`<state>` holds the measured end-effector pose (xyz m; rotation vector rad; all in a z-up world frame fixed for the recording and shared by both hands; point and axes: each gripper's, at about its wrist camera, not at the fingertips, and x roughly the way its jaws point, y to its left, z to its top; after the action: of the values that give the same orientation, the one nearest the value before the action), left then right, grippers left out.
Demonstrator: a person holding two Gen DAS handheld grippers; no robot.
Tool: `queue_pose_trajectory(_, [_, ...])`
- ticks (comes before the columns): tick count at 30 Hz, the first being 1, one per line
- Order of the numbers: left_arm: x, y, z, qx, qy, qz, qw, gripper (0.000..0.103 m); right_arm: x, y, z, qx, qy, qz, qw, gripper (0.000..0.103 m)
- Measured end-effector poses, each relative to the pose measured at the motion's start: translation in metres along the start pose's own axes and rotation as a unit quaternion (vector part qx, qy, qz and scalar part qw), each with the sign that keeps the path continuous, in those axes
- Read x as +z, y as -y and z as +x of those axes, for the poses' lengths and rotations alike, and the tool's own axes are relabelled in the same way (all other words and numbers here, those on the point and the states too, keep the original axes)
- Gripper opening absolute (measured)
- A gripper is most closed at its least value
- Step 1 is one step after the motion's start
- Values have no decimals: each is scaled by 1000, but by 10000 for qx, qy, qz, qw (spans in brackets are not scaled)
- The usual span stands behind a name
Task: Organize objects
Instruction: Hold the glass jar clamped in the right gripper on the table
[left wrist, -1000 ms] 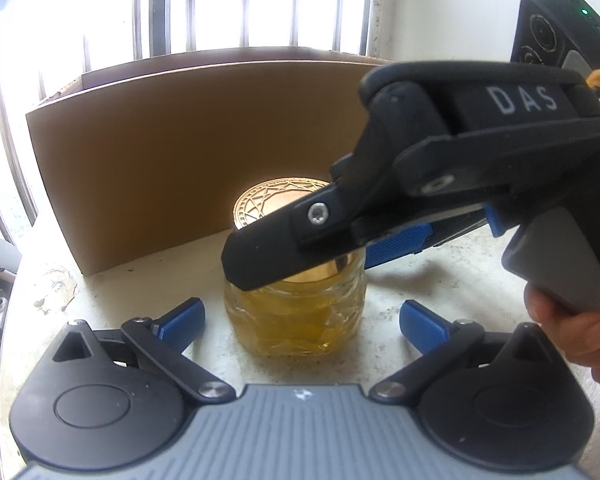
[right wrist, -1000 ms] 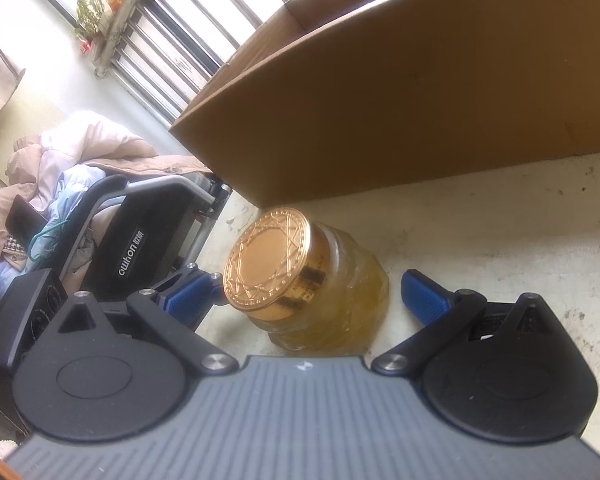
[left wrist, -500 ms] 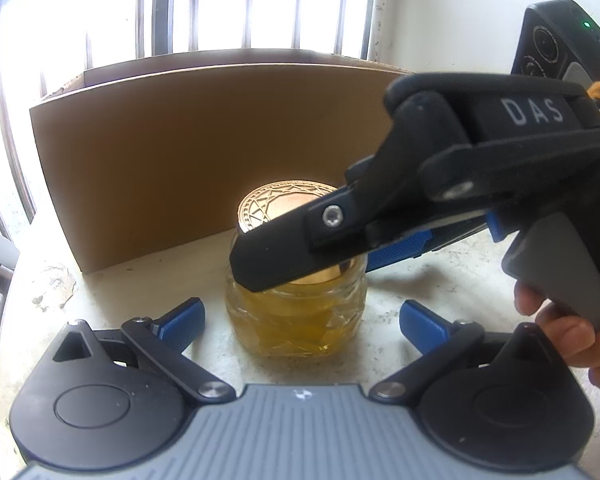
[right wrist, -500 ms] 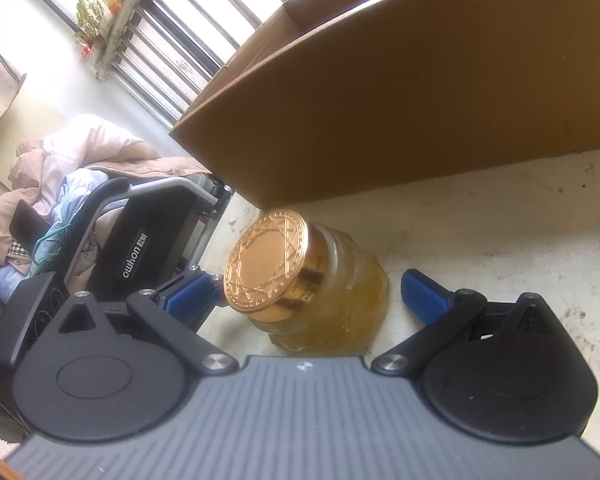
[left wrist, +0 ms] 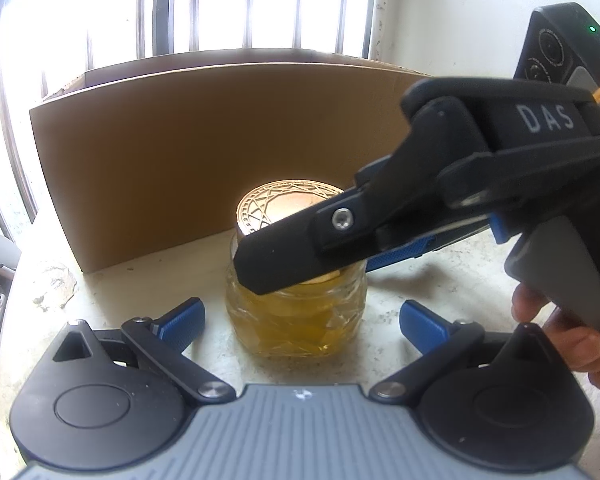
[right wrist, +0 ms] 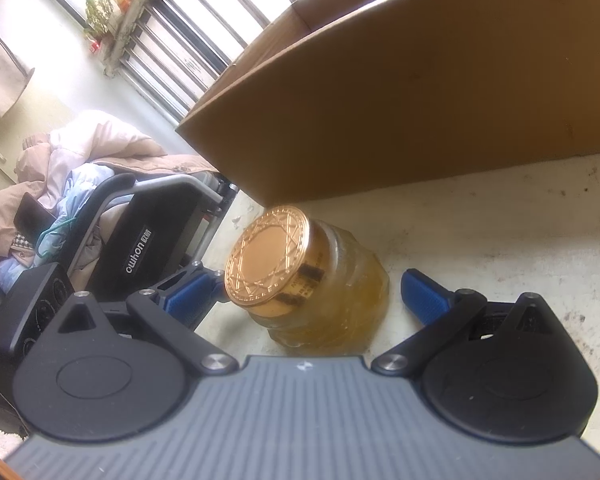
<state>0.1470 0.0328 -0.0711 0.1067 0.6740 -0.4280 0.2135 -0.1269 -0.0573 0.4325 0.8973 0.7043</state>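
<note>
A faceted glass jar of amber liquid with a gold patterned lid stands upright on the pale stone table, just in front of an open cardboard box. My left gripper is open, one blue pad on each side of the jar's body, apart from it. My right gripper is open around the jar at lid height, reaching in from the right. In the left wrist view its black finger crosses in front of the lid.
The cardboard box stands behind the jar near a barred window. The table's left edge is close by. Beyond it are a black chair and piled bedding. A hand holds the right gripper.
The right gripper has drawn back slightly to the right over the lid. The jar and the left gripper have stayed put.
</note>
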Motion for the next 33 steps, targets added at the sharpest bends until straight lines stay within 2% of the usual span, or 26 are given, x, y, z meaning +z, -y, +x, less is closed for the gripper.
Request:
queue_pose_trajectory(20, [0, -1, 2, -69, 28, -18, 10000, 103, -2, 6, 1, 155, 122, 225, 9996, 102])
queue_pose_trajectory(28, [0, 9, 7, -116, -11, 400, 9991, 103, 2, -6, 4, -187, -63, -36, 9998, 102])
queue_pose_trajectory(33, [3, 16, 11, -101, -24, 476, 9988, 103, -1, -24, -9, -476, 143, -642, 9967, 102])
